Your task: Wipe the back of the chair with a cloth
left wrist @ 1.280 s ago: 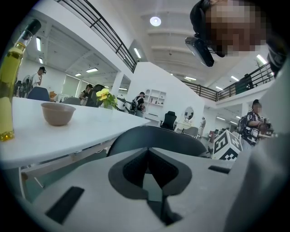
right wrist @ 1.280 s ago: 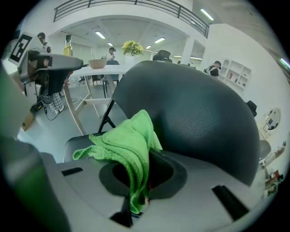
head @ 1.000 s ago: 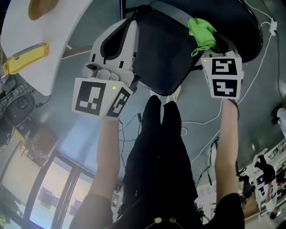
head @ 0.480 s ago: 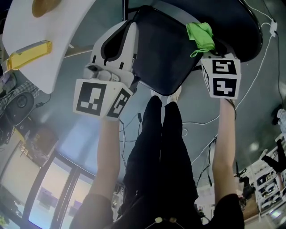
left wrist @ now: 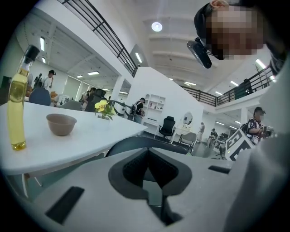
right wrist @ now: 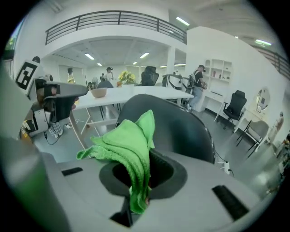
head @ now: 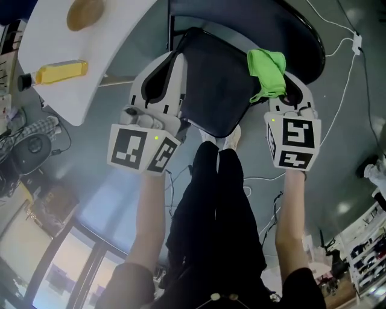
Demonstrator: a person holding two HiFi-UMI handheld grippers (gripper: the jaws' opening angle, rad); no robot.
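A black chair [head: 214,78] stands right in front of my feet, and its rounded back [right wrist: 181,127] fills the middle of the right gripper view. My right gripper [head: 274,81] is at the chair's right edge, shut on a bunched green cloth [head: 267,66]. The cloth [right wrist: 129,145] sticks up from between the jaws of that gripper [right wrist: 140,181]. My left gripper [head: 174,60] is at the chair's left edge. Its jaws meet in the left gripper view with nothing between them [left wrist: 148,156]. A dark curved part of the chair [left wrist: 131,144] shows just beyond them.
A white table [head: 120,54] at the left carries a yellow oil bottle [head: 60,71] and a brown bowl [head: 84,13]. White cables [head: 353,54] run over the grey floor at the right. My legs [head: 217,211] are below the chair. Other chairs and people are far off.
The right gripper has moved a little left and toward me with the cloth still in it. The left gripper stays by the chair's left edge. The head view has shifted.
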